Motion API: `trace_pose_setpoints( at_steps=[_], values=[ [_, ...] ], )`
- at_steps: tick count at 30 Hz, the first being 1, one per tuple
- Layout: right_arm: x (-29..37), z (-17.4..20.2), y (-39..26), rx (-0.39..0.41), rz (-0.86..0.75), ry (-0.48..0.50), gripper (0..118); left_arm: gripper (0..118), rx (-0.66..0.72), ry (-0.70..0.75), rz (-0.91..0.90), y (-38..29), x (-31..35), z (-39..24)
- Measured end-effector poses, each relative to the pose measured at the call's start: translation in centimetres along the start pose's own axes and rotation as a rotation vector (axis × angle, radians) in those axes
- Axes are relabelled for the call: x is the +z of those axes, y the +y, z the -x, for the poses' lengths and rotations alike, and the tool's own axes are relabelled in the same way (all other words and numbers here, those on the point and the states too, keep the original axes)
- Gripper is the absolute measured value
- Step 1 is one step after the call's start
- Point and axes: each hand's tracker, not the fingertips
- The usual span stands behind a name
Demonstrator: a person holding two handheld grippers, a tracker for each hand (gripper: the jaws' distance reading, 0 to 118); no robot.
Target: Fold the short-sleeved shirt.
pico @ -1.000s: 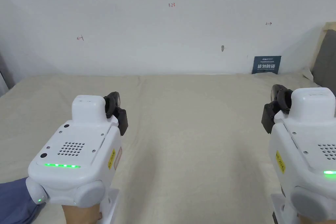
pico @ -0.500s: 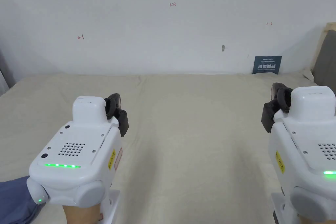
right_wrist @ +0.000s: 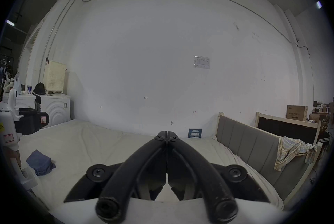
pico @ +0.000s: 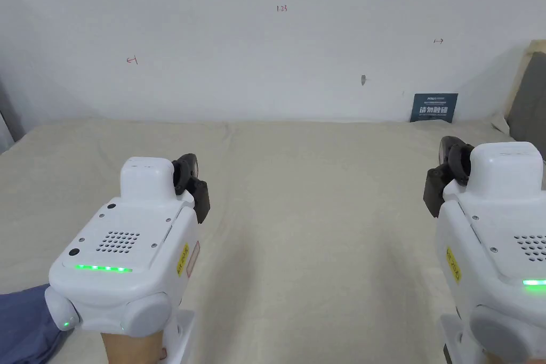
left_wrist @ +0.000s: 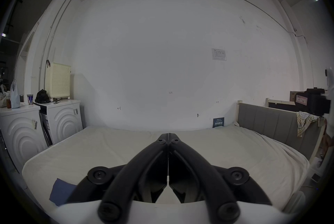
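Both claws, left claw (left_wrist: 168, 134) and right claw (right_wrist: 167, 133), hover clenched and empty over the bed (pico: 320, 210), while the soft, light blue shirt (right_wrist: 40, 164), bundled, invites an edge pinch.

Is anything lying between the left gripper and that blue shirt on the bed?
Nothing visible does. The blue shirt lies bundled on the bed near the left gripper, which is shut and held above the sheet; bare sheet surrounds the bundle.

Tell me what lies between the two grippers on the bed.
Nothing: in the head view, bare cream sheet runs between the left gripper and right gripper. The blue shirt lies off left.
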Motion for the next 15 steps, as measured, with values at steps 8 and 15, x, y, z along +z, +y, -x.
trace_pose_setpoints(
  at_steps=[8,15],
  values=[
    [0.07,0.12,0.07,0.003,-0.001,0.001,0,0,-0.008,-0.002,0.006,-0.02,0.10,-0.09],
    [0.10,0.11,0.07,0.001,-0.003,0.000,0,0,-0.011,-0.004,0.007,-0.02,0.10,-0.14]
  ],
)
